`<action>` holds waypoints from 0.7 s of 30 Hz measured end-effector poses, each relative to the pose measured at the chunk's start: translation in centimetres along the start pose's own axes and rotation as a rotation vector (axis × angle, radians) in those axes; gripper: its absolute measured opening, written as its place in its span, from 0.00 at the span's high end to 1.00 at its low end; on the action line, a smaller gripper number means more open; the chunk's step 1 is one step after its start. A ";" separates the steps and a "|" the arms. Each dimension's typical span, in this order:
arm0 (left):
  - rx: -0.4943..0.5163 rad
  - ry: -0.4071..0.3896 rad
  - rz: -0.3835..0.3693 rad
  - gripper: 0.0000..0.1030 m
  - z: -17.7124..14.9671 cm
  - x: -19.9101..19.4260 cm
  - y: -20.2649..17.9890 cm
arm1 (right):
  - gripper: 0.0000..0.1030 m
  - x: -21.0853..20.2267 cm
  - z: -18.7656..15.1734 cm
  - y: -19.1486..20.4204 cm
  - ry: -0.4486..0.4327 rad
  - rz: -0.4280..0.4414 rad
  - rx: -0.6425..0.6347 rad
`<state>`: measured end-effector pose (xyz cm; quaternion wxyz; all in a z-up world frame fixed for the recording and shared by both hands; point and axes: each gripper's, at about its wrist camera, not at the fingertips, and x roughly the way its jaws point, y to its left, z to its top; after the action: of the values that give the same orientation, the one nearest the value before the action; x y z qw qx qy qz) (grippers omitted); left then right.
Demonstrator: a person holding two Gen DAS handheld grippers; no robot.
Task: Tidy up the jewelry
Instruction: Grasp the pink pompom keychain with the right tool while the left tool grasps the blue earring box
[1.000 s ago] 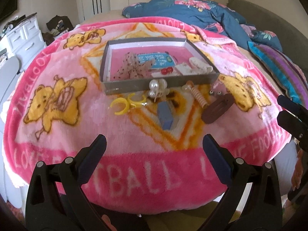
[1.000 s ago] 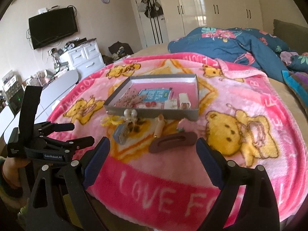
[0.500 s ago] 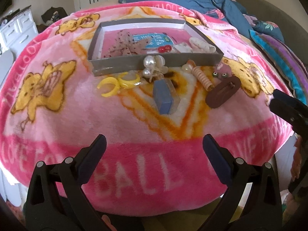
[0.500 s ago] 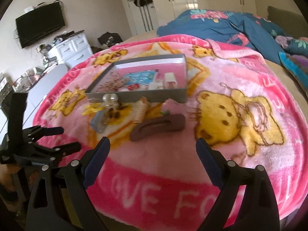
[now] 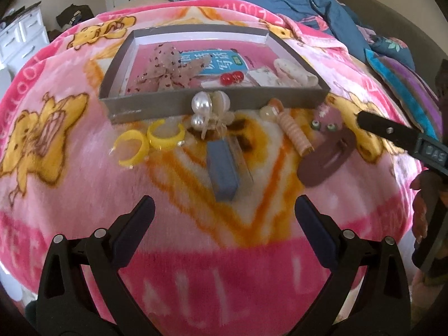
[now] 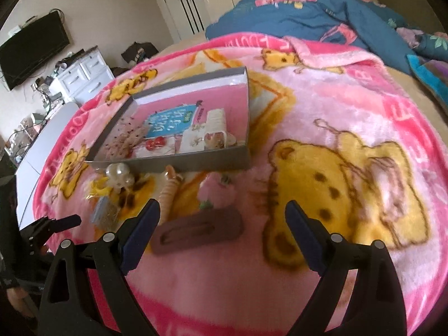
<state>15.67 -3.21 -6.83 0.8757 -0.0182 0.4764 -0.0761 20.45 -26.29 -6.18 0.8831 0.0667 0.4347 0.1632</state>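
Jewelry lying loose on a pink blanket [image 5: 70, 173] over the bed, mostly along the near wall of a shallow grey tray [image 5: 218, 103]. Inside the tray already: a spotted fabric bow [image 5: 165, 70], red beads [image 5: 231, 78] and pale pieces toward the right wall. Outside, just in front of the tray's near wall, from largest down: brown hair clip [image 6: 198, 231] off the tray's right corner, blue-grey box [image 5: 222, 172] centred before the tray, ribbed peach clip [image 5: 295, 134] between those two, yellow hoops [image 5: 148, 142] toward the tray's left corner, pearl cluster [image 5: 208, 109] touching the wall itself.

Left gripper [image 5: 224, 221] spread wide, empty, short of the blue-grey box. Right gripper [image 6: 222, 224] likewise released, holding nothing, with the brown hair clip between its fingers but not yet pinched.

Likely step: picking up the brown hair clip for the tray. Best done by lowering squarely over the clip's narrow width, pressing slightly into the plush pile before closing, avoiding snagging blanket fibres, then lifting clear of the tray wall before release.
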 end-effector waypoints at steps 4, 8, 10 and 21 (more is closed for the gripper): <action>-0.019 0.001 0.004 0.09 0.8 0.8 0.4 | 0.16 2.3 0.7 0.0 0.047 -0.001 -0.012; -0.024 0.004 -0.002 0.17 1.2 1.3 0.4 | 0.34 4.5 1.0 0.0 0.090 0.018 -0.005; -0.018 0.006 -0.005 0.22 1.5 1.6 0.1 | 0.53 5.4 1.0 -0.1 0.111 0.037 0.006; 0.056 0.003 -0.010 0.83 1.6 2.0 -1.8 | 0.75 2.4 -0.8 -1.2 0.036 0.077 0.035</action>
<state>17.88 -5.40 -7.42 0.8747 0.0040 0.4754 -0.0940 21.44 -26.66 -8.75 0.8670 0.0959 0.4503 0.1906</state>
